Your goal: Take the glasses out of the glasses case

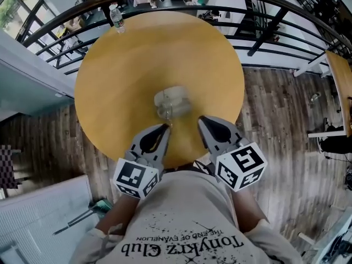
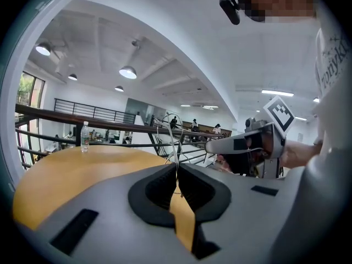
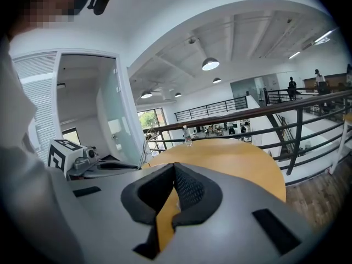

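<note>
A: On the round wooden table (image 1: 121, 81), head view first: where does the glasses case lie?
B: The glasses case (image 1: 175, 99), pale and translucent, lies near the table's middle, a little toward the person. A water bottle (image 1: 116, 18) stands at the far rim, well apart from it.
A: And the 2 grippers?
B: Both reach in over the near rim. The left gripper (image 1: 166, 126) points its tip at the case's near edge. The right gripper (image 1: 201, 119) is just beside it, with its tip near the case's near right corner.
A: The glasses?
B: The glasses (image 1: 164, 113) show as a faint clear lens between the left tip and the case. Whether they touch the case I cannot tell from here.
A: Now the left gripper view.
B: Its 2 jaws are pressed together on the thin wire frame. The frame stands up out of the seam between the pads, with the lens rims above the jaw tips. The right gripper lies off to the right and does not touch the frame.
A: And the right gripper view?
B: Those jaws meet at their tips with nothing between them; only the table's wood shows through the gap lower down. The left gripper lies at the left, and the wire frame rises from its tip, apart from the right jaws.
</note>
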Motion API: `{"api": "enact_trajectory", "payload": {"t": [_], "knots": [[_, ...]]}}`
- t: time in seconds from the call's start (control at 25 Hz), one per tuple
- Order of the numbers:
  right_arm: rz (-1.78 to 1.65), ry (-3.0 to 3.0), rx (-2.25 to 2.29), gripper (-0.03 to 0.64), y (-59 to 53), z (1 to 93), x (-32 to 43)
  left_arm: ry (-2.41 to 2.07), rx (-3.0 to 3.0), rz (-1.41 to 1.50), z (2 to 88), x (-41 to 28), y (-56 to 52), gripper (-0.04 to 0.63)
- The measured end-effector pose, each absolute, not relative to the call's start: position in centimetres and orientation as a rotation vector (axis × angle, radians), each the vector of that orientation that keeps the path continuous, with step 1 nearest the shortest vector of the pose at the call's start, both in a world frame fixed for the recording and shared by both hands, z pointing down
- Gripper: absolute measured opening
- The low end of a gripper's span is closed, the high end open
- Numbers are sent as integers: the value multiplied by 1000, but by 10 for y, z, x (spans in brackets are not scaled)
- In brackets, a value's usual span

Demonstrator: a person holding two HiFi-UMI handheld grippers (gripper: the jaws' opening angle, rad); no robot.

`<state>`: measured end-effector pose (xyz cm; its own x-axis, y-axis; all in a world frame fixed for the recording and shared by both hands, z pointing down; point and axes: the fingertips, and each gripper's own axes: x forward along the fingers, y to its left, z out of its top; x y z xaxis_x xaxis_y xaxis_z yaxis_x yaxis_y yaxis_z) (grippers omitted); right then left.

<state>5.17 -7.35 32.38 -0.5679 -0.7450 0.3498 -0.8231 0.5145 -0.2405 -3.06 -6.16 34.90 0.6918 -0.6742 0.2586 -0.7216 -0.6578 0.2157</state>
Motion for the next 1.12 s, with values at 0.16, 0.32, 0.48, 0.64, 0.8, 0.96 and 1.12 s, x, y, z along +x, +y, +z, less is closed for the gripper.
{"api": "enact_trajectory", "payload": {"t": [0.16,0.32,0.48,0.64,0.8,0.96,1.12], "knots": [[593,-2528,1346,25,-73,322,50,-1084,2610,229,346,-29,-61,35],[605,-2507,1342,25,-69,321,48,-1069,2617,235,343,-27,-60,35],[634,-2509,1340,25,-66,325,47,-1062,2625,248,343,-27,-57,35],[645,-2521,1328,25,-67,325,44,-1060,2625,253,343,-28,-57,35],[651,-2530,1316,25,-71,325,39,-1075,2621,259,343,-35,-56,34],[634,-2540,1300,25,-73,323,35,-1090,2610,270,345,-41,-55,35],[626,-2539,1283,25,-73,324,35,-1092,2602,273,346,-40,-54,35]]}}
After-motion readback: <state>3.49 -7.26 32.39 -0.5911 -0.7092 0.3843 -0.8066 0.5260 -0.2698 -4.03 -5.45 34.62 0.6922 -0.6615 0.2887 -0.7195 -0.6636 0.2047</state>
